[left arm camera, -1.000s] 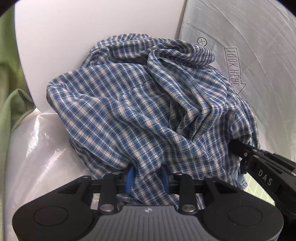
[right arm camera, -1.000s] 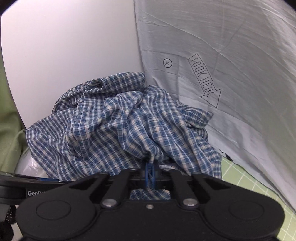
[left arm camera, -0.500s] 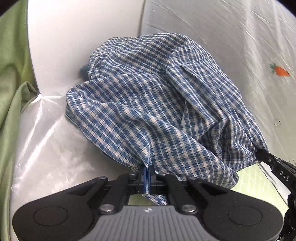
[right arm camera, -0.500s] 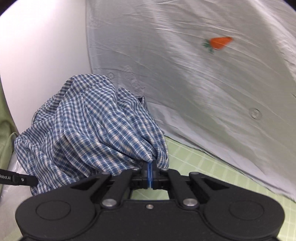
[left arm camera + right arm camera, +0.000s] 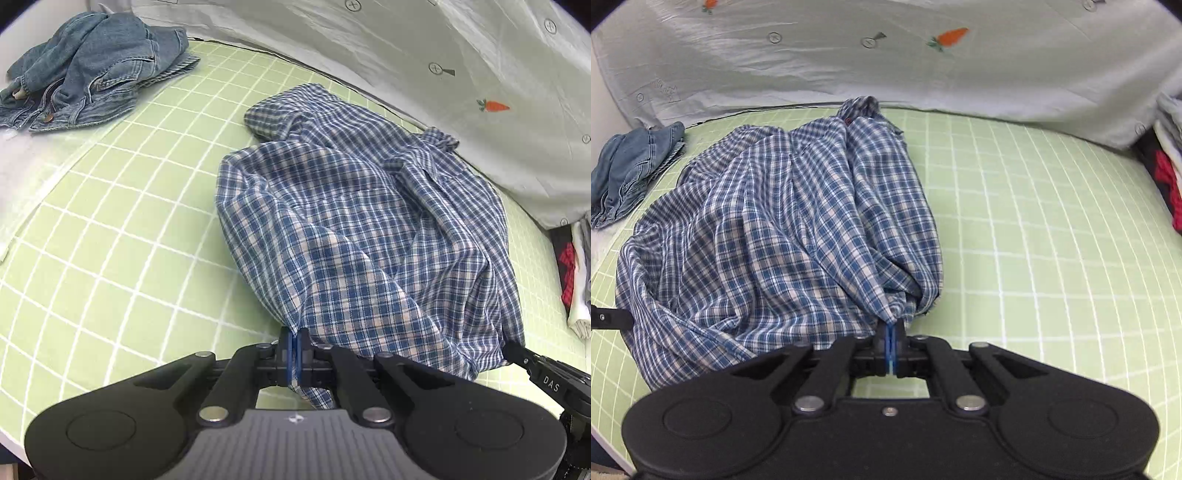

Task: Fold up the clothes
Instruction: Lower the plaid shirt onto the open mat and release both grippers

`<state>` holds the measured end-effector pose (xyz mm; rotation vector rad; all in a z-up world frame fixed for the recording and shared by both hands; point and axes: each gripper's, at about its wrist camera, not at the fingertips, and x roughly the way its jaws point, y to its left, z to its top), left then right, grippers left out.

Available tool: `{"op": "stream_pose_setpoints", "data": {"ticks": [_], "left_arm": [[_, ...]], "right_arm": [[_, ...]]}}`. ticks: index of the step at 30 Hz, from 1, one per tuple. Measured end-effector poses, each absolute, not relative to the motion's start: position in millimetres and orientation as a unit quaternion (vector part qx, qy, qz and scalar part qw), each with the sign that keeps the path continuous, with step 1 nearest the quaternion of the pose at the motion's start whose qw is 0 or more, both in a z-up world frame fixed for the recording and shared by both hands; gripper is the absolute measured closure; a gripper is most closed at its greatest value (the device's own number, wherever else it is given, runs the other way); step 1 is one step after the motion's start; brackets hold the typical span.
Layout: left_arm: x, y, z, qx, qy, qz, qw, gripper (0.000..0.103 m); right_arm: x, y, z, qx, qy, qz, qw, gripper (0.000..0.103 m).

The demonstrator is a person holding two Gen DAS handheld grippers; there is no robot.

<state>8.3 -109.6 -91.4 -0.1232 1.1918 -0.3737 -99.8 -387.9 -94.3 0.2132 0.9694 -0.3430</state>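
A blue and white plaid shirt (image 5: 362, 229) lies bunched on the green grid mat (image 5: 122, 206), its far end toward the back. My left gripper (image 5: 294, 345) is shut on the shirt's near left edge. My right gripper (image 5: 891, 334) is shut on the shirt's (image 5: 775, 229) near right edge, low over the mat (image 5: 1034, 240). The right gripper's tip shows at the lower right of the left wrist view (image 5: 517, 354). The left gripper's tip shows at the left edge of the right wrist view (image 5: 609, 316).
A crumpled denim garment (image 5: 85, 70) lies at the mat's far left, also in the right wrist view (image 5: 631, 166). A pale grey sheet with carrot prints (image 5: 886, 62) hangs behind. Folded clothes, red and white, (image 5: 572, 273) are stacked at the right edge.
Both grippers have carried the shirt out from the white-walled corner and down onto the green mat. The left gripper, open a second ago, closed on the shirt's edge.
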Motion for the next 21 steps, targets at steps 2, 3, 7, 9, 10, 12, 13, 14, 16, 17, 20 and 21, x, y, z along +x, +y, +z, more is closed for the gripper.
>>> {"op": "stream_pose_setpoints", "data": {"ticks": [2, 3, 7, 9, 10, 12, 13, 14, 16, 17, 20, 21], "left_arm": [[3.4, -114.0, -88.2, -0.062, 0.554, -0.158, 0.815, 0.095], [5.2, -112.9, -86.3, -0.066, 0.552, -0.149, 0.818, 0.093], [12.4, -108.5, -78.8, -0.084, 0.540, -0.112, 0.830, 0.069], [15.9, -106.3, -75.1, -0.092, 0.534, -0.093, 0.835, 0.053], [17.7, -105.2, -73.2, -0.097, 0.531, -0.084, 0.838, 0.048], [21.3, -103.0, -69.5, -0.105, 0.524, -0.065, 0.843, 0.039], [23.1, -101.9, -67.6, -0.109, 0.521, -0.056, 0.845, 0.037], [24.9, -100.8, -65.8, -0.113, 0.517, -0.046, 0.847, 0.035], [28.5, -98.6, -62.0, -0.122, 0.510, -0.028, 0.851, 0.032], [34.0, -99.6, -64.7, -0.126, 0.514, -0.025, 0.848, 0.032], [53.7, -104.3, -76.5, -0.138, 0.529, -0.024, 0.837, 0.030], [60.2, -105.9, -80.5, -0.142, 0.534, -0.024, 0.833, 0.030]], "right_arm": [[-112.9, -398.0, -90.8, 0.105, 0.458, -0.157, 0.869, 0.096], [-115.4, -402.0, -86.8, 0.104, 0.451, -0.153, 0.873, 0.090], [-124.1, -411.8, -73.5, 0.103, 0.424, -0.126, 0.891, 0.074], [-126.9, -419.9, -65.2, 0.106, 0.408, -0.122, 0.899, 0.065], [-127.1, -426.6, -59.4, 0.109, 0.398, -0.125, 0.902, 0.062], [-127.3, -439.9, -47.8, 0.115, 0.378, -0.132, 0.909, 0.047], [-125.3, -447.8, -44.3, 0.121, 0.369, -0.136, 0.911, 0.043], [-122.1, -456.4, -42.1, 0.129, 0.361, -0.142, 0.913, 0.037], [-111.8, -470.9, -41.3, 0.144, 0.353, -0.151, 0.912, 0.034], [-103.3, -476.9, -43.0, 0.148, 0.354, -0.155, 0.910, 0.034], [-72.6, -493.4, -50.3, 0.160, 0.360, -0.162, 0.905, 0.034], [-61.5, -496.6, -53.5, 0.167, 0.363, -0.160, 0.903, 0.033]]}}
